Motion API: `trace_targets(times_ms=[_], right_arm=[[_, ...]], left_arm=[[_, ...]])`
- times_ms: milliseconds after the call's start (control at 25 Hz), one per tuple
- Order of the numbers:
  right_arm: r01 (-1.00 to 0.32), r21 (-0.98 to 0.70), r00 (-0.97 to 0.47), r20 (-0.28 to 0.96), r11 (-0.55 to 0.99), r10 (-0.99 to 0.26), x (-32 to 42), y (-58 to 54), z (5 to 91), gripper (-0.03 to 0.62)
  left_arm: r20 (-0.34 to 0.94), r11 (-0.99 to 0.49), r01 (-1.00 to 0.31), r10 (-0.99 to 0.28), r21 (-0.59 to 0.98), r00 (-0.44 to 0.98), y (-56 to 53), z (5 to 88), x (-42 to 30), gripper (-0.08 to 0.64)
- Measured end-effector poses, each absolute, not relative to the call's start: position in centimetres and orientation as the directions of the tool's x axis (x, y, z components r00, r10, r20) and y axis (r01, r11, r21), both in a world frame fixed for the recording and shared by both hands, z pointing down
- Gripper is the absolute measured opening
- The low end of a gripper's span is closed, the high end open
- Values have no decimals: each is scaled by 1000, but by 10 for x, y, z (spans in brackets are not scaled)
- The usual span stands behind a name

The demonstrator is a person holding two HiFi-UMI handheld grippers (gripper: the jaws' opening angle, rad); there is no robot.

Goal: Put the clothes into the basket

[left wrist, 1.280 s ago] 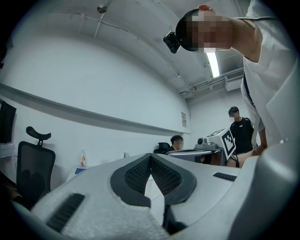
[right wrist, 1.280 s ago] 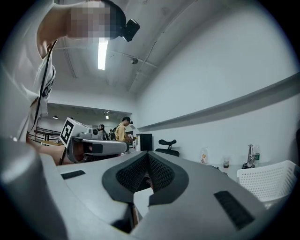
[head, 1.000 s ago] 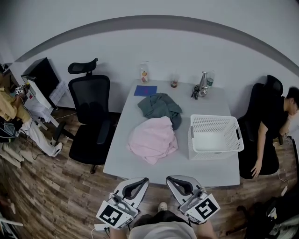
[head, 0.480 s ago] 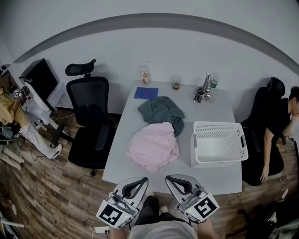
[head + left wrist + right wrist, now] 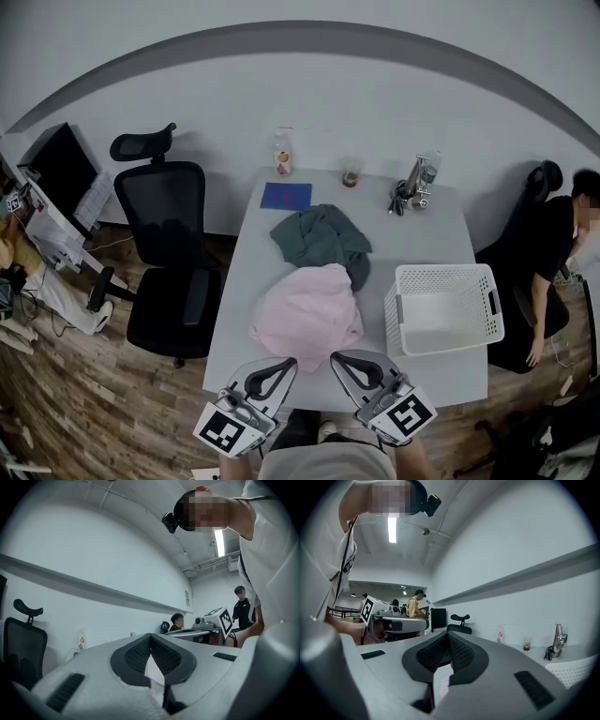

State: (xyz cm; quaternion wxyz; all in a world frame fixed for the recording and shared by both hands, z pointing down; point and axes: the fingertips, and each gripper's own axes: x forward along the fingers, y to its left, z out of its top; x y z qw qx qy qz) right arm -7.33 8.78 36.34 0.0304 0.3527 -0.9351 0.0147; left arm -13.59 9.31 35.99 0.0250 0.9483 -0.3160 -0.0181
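A pink garment [image 5: 307, 314] lies crumpled on the white table [image 5: 427, 230], near its front edge. Just behind it lies a grey-green garment [image 5: 322, 236]. To their right stands a white perforated basket [image 5: 398, 323], with nothing showing inside it. My left gripper [image 5: 282, 365] and right gripper [image 5: 338, 359] hover side by side at the table's near edge, just short of the pink garment. Both are shut and hold nothing. In the left gripper view the jaw tips [image 5: 150, 637] meet; in the right gripper view the tips [image 5: 450, 634] also meet, with the basket rim [image 5: 576, 667] low at the right.
At the table's back are a blue sheet [image 5: 286, 196], a bottle [image 5: 280, 155], a cup [image 5: 352, 173] and a metal stand with keys [image 5: 410, 187]. A black office chair [image 5: 167, 253] stands left of the table. A person [image 5: 562, 253] sits at the right.
Both grippers and the head have come closer to the table, so the garments and basket now sit nearer the jaw tips. Both grippers stayed shut.
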Motion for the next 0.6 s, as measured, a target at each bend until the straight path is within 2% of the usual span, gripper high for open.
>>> trace_targets(times_ms=[600], right_arm=[[-711,-9,-697,144,704,-702,-97,6,384,5]], left_arm=[[22,-840,-532,-533,108,846,9,384,-156,6]])
